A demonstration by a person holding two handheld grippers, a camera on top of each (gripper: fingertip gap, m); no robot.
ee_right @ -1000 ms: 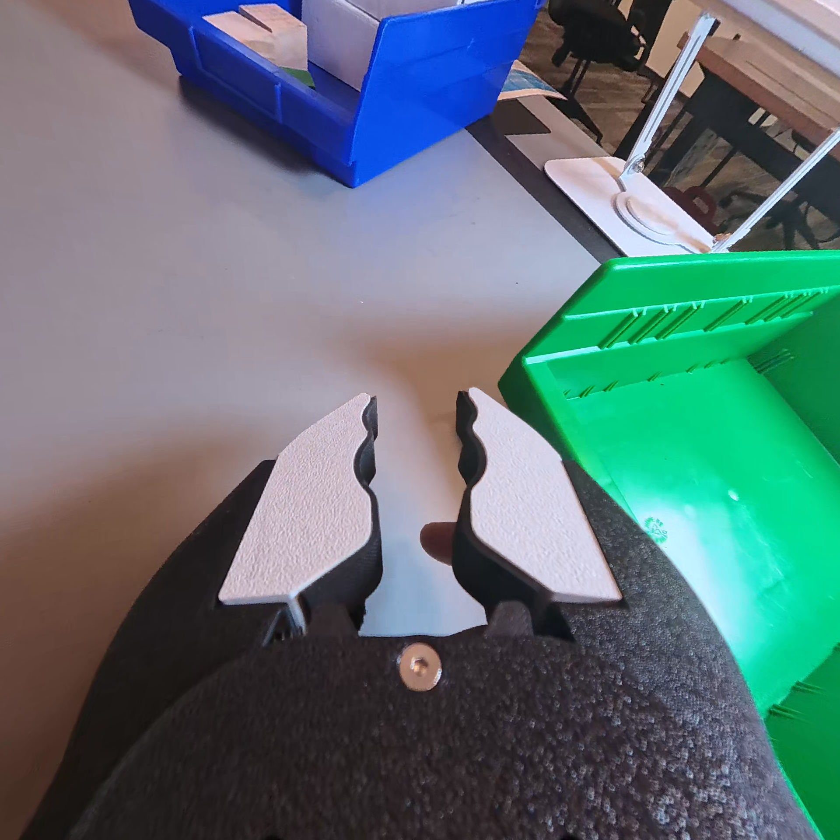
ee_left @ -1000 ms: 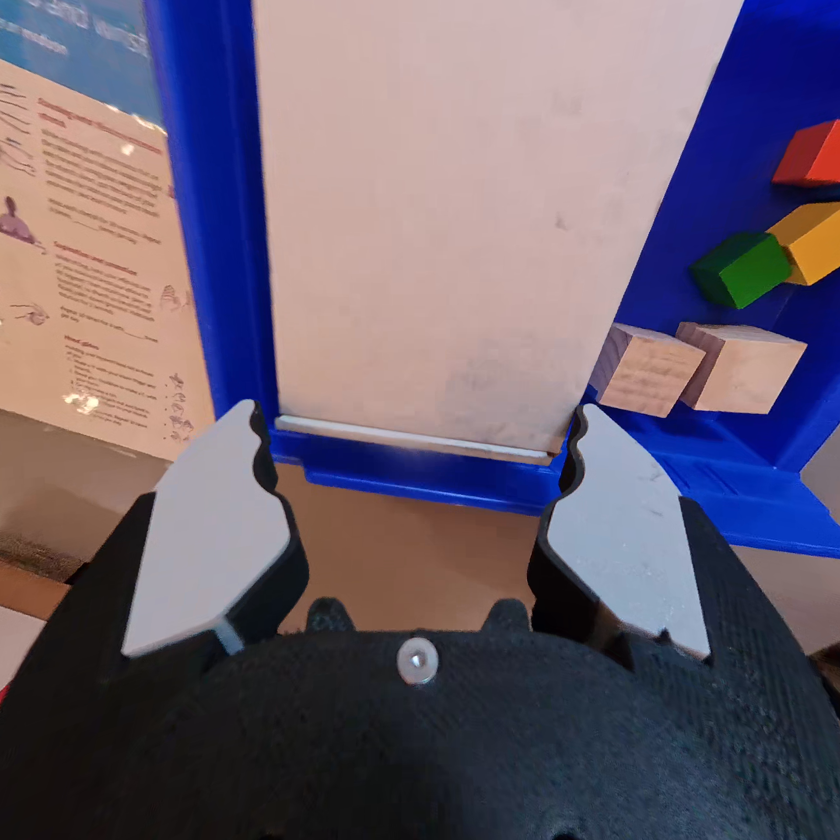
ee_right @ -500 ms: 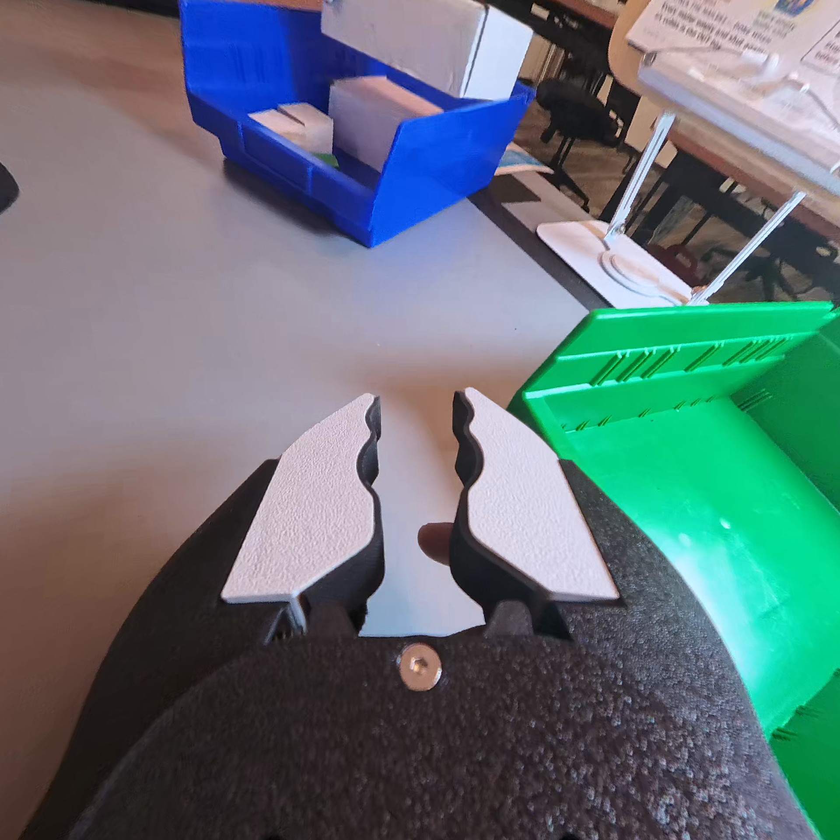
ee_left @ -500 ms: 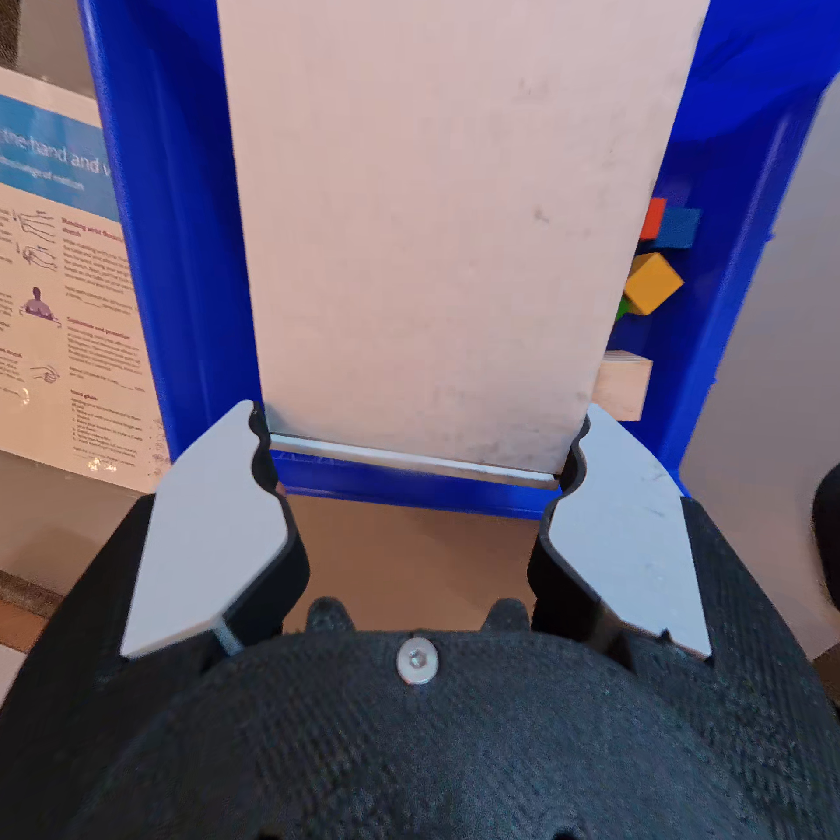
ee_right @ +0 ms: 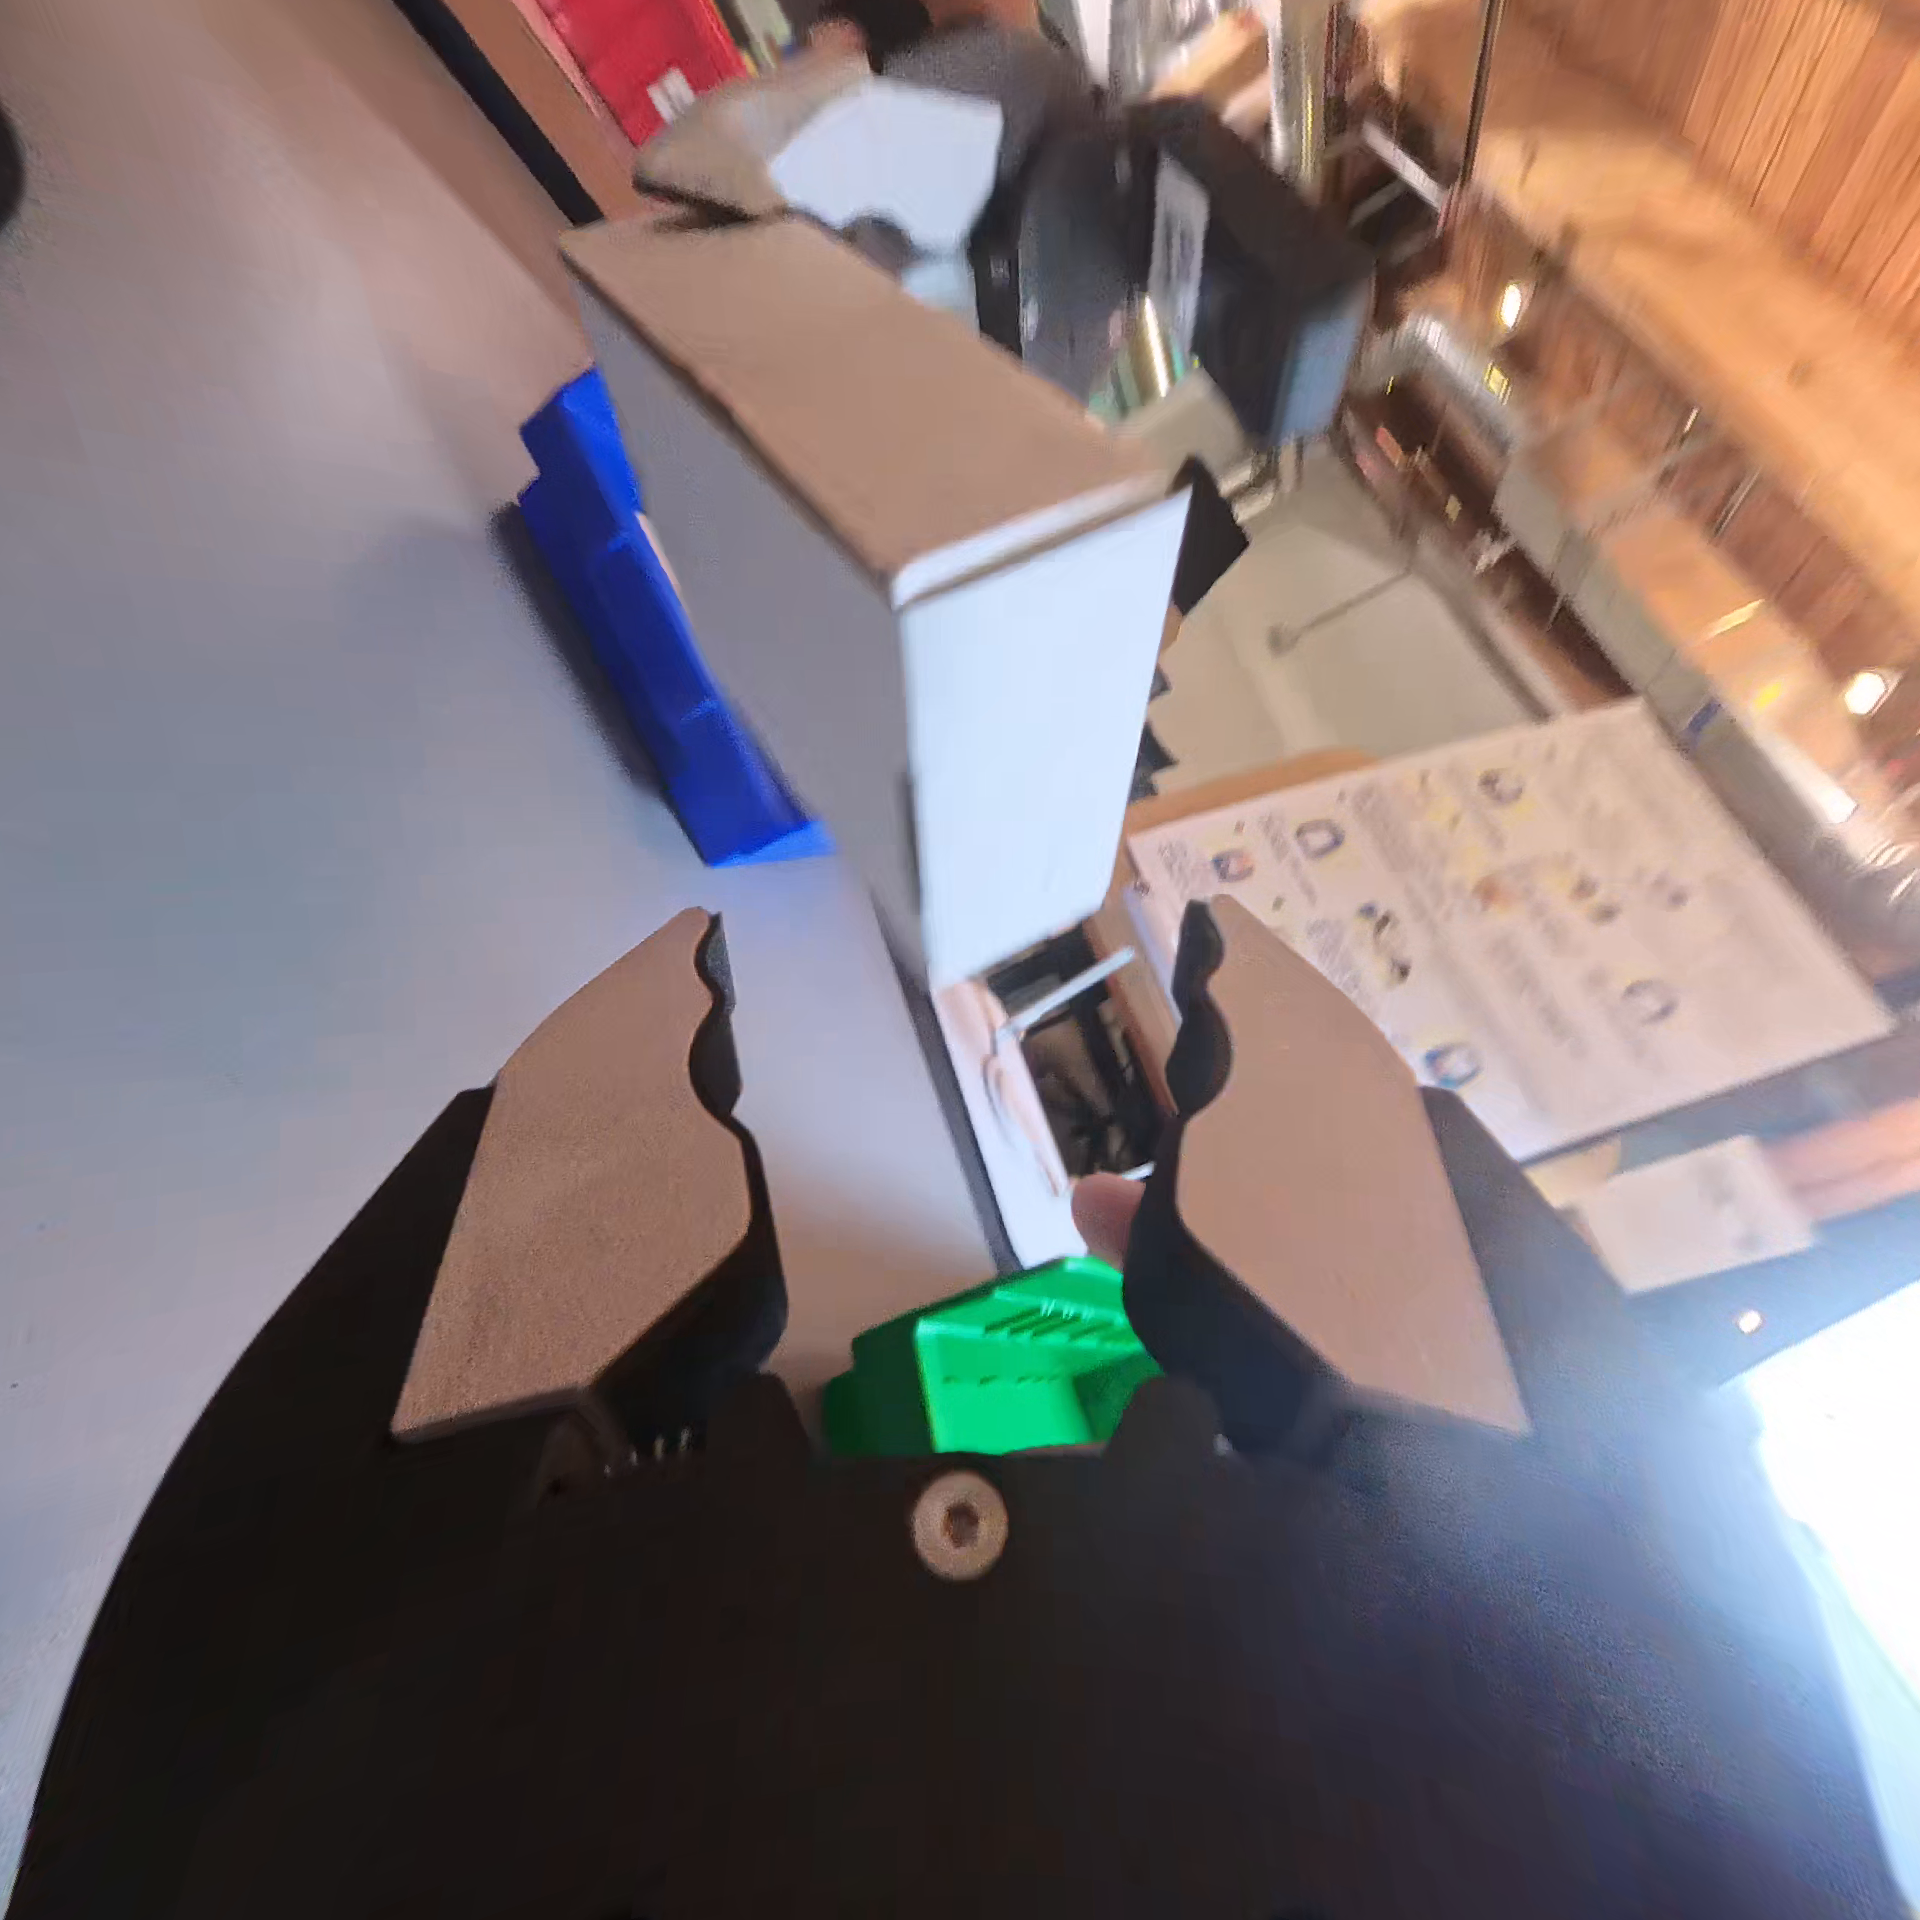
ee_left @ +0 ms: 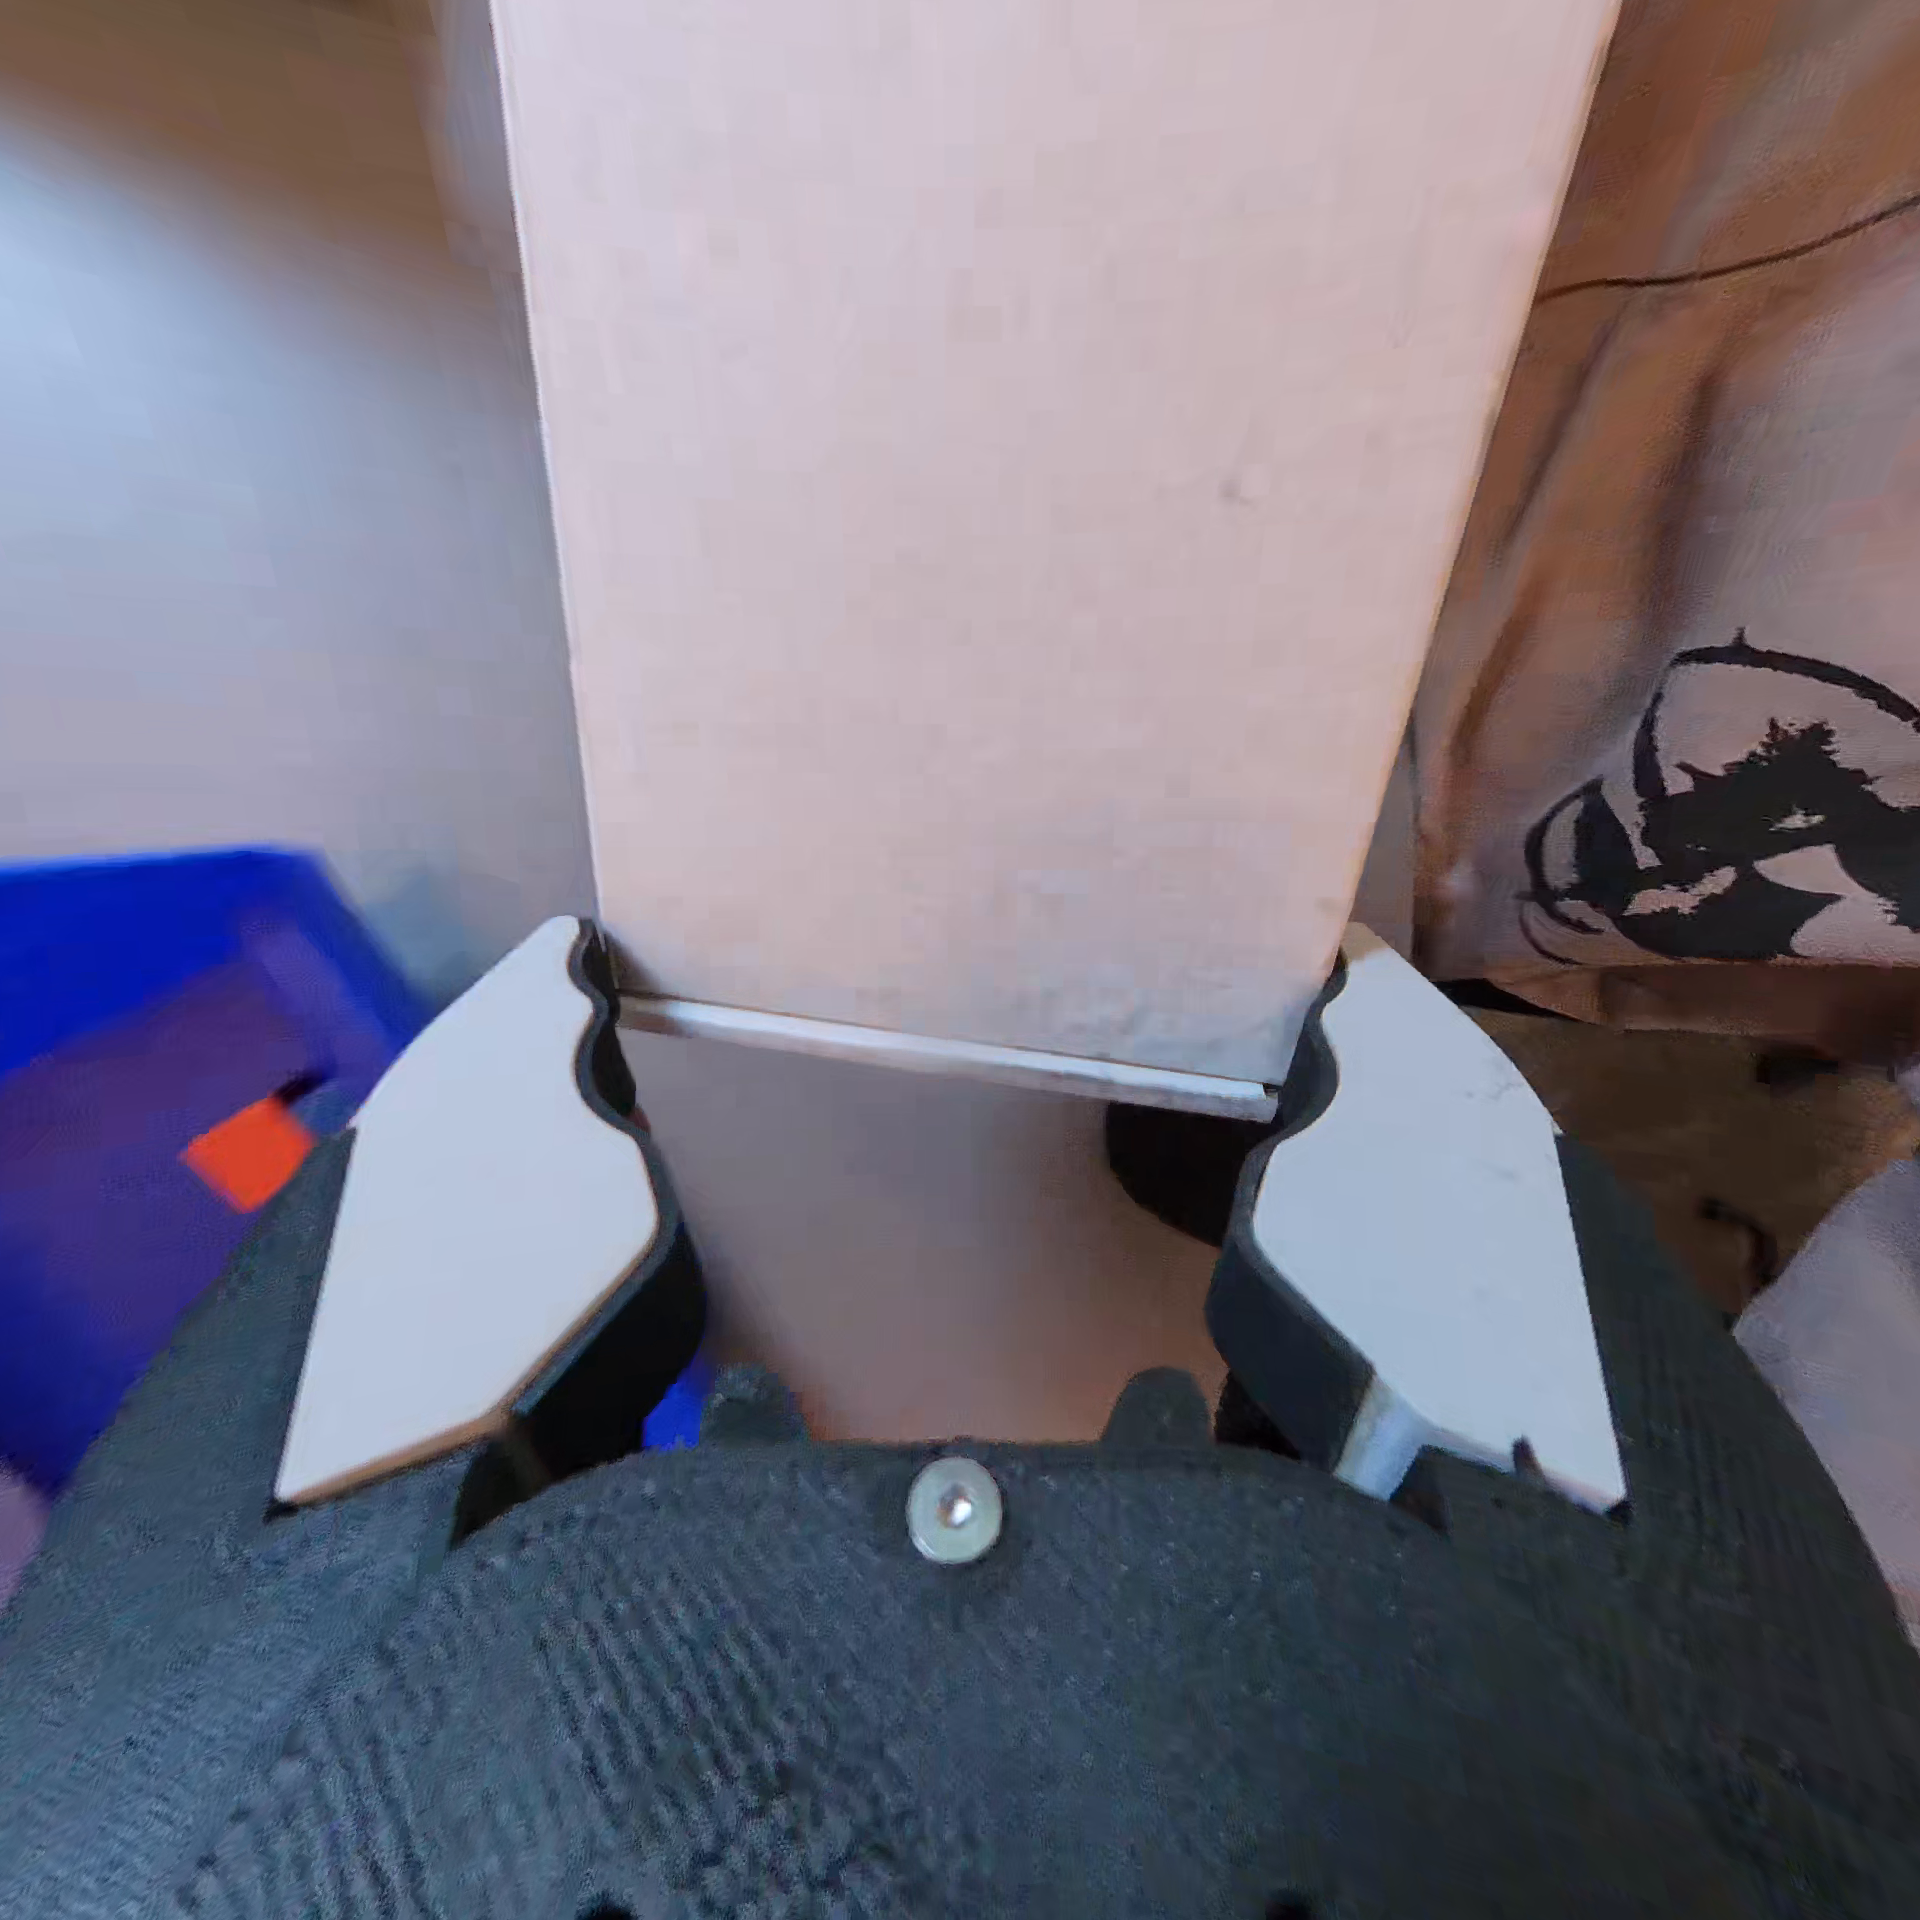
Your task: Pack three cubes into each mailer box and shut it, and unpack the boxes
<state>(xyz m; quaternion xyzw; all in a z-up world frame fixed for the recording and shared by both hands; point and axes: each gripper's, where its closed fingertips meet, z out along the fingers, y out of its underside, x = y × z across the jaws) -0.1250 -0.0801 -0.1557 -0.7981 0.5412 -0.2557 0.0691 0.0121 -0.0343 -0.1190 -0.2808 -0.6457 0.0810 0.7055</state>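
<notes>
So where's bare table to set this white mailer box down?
The grey tabletop is bare between the blue plastic bin and the green plastic bin, left of the white cardboard mailer box. It is crowded past the table's right edge.

Grey table [ee_right: 260,727], matte top, dark edge. Beyond it: printed poster [ee_right: 1507,914] lying flat on a wooden desk; red panel [ee_right: 644,62] at far end; warm wood-toned wall [ee_right: 1714,208], blurred, with small lights. Strong white glare [ee_right: 1829,1475] at lower right.
</notes>
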